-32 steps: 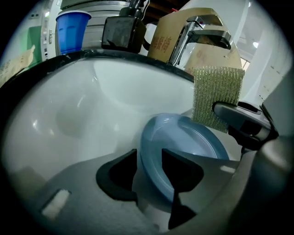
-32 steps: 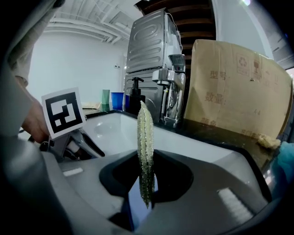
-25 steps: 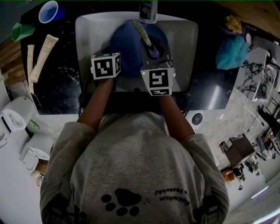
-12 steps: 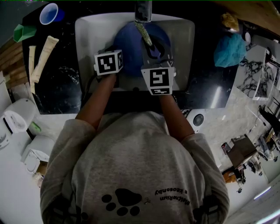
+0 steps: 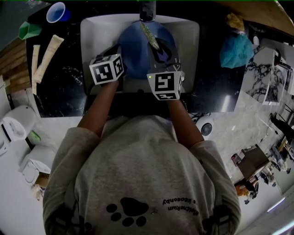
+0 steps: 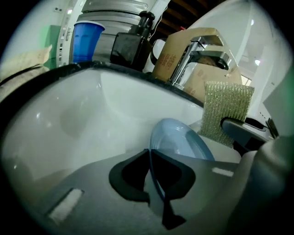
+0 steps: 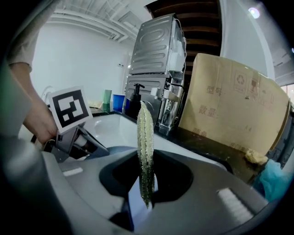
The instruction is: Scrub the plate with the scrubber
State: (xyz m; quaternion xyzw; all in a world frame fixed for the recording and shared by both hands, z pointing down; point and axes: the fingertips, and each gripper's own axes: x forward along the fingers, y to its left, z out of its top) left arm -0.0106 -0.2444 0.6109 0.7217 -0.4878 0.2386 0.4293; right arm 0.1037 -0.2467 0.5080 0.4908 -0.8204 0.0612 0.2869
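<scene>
A blue plate (image 5: 135,50) lies in the white sink (image 5: 189,41). My left gripper (image 5: 120,58) is at the plate's left near rim. In the left gripper view its jaws (image 6: 150,158) are closing, and the thin rim of the plate (image 6: 179,142) is pinched between them. My right gripper (image 5: 161,54) hangs over the plate's right part, shut on a flat green-gold scrubber (image 5: 149,34). That scrubber (image 7: 145,147) stands upright, edge-on, between the right jaws. From the left gripper the scrubber (image 6: 225,110) shows as a mesh square above the plate.
A chrome faucet (image 5: 148,9) stands at the sink's far edge, just past the scrubber. On the dark counter are a blue cup (image 5: 57,11) and a green item (image 5: 28,30) at far left, and a teal cloth (image 5: 236,50) at right. A cardboard box (image 7: 234,105) stands behind.
The left gripper's marker cube has shifted a little left and turned at the plate's rim. The right gripper has held the scrubber in about the same place.
</scene>
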